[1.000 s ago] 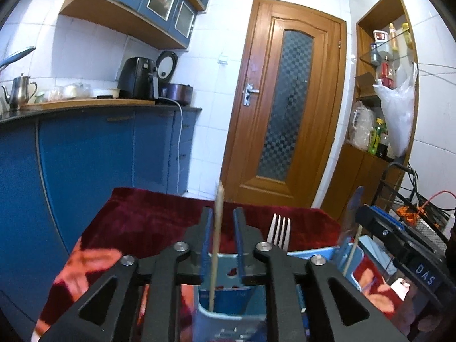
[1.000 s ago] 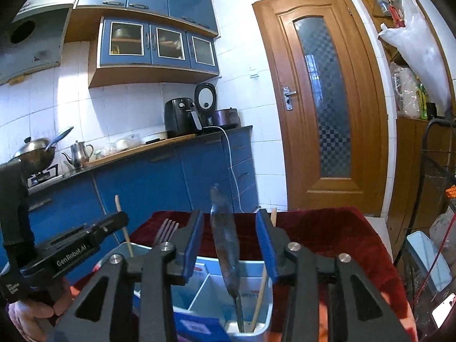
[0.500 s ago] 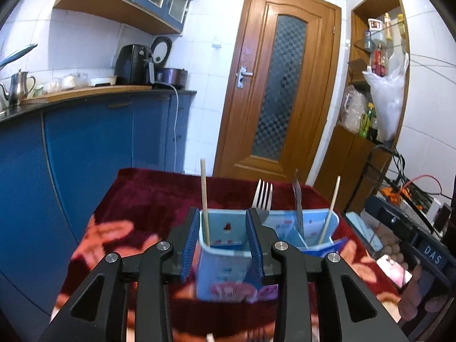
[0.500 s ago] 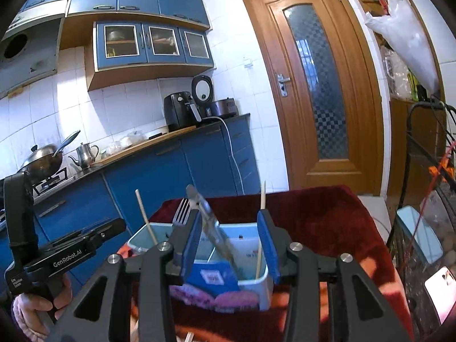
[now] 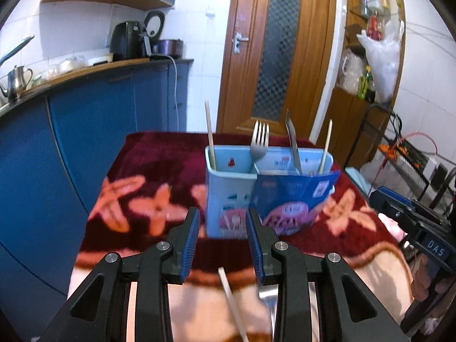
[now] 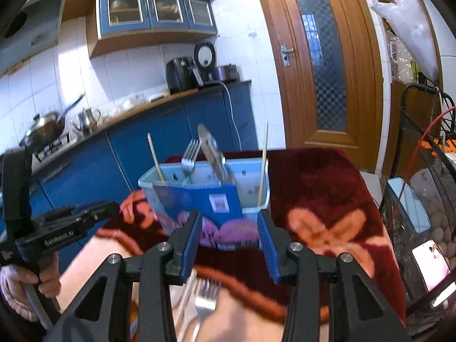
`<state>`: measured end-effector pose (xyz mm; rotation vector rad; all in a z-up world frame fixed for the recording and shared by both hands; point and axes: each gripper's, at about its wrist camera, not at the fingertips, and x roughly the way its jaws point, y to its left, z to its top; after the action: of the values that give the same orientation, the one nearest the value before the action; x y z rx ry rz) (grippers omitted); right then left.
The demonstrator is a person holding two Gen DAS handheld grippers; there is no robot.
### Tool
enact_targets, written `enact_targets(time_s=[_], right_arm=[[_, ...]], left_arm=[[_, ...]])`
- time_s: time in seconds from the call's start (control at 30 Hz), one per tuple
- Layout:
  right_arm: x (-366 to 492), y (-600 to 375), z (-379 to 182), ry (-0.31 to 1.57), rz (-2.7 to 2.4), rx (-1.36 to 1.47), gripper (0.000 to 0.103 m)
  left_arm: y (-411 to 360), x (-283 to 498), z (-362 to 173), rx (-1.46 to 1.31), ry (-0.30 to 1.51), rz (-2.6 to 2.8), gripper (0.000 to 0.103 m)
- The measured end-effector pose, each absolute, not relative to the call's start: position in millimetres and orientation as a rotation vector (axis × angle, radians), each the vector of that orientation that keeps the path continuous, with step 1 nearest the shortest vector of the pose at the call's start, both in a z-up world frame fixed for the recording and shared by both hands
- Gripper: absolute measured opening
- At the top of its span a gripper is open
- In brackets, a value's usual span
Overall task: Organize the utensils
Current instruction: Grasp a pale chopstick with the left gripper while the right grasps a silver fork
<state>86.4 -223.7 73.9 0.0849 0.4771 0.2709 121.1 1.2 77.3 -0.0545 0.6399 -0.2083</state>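
Observation:
A light blue utensil holder (image 5: 228,199) stands on the red flowered cloth, also in the right wrist view (image 6: 256,199). It holds two chopsticks (image 5: 210,136) (image 5: 325,148), a fork (image 5: 258,142) and a knife (image 5: 293,145). My left gripper (image 5: 223,245) is open and empty, just in front of the holder. My right gripper (image 6: 231,245) is open and empty, also in front of it. A loose chopstick (image 5: 232,302) and a fork (image 6: 203,305) lie on the cloth near me.
Blue kitchen cabinets (image 5: 85,131) run along the left. A wooden door (image 5: 273,57) stands behind the table. A wire rack with cables (image 6: 427,148) and a phone (image 6: 431,265) are at the right. The cloth's pale border (image 5: 199,307) marks the near table edge.
Both grippers let go of the chopstick and the knife, which now stand in the holder, and pulled back and down toward me.

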Motion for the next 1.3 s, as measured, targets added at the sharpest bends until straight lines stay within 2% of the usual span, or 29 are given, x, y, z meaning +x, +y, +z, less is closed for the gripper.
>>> enact_targets(time_s=[0.53,1.0,1.2,1.3], right_arm=[[70,-216,36,0.665,0.278,0.054,0.044],[74,-219,17,0.754,0.268,0.072,0.044],[77,-220,15,0.777,0.260,0.067,0.044],[78,-220,12,0.790,0.259,0.066,0.044]], left_arm=[[-6,111,31,-0.020,0.871,-0.238,0.034],[-7,122,-7,-0.044,1.038,-0.230,0.034],[-6,129,-10,-0.077,1.075,-0.244,0.024],[-4,132,-10,-0.116,1.103,-0.264,0.013]])
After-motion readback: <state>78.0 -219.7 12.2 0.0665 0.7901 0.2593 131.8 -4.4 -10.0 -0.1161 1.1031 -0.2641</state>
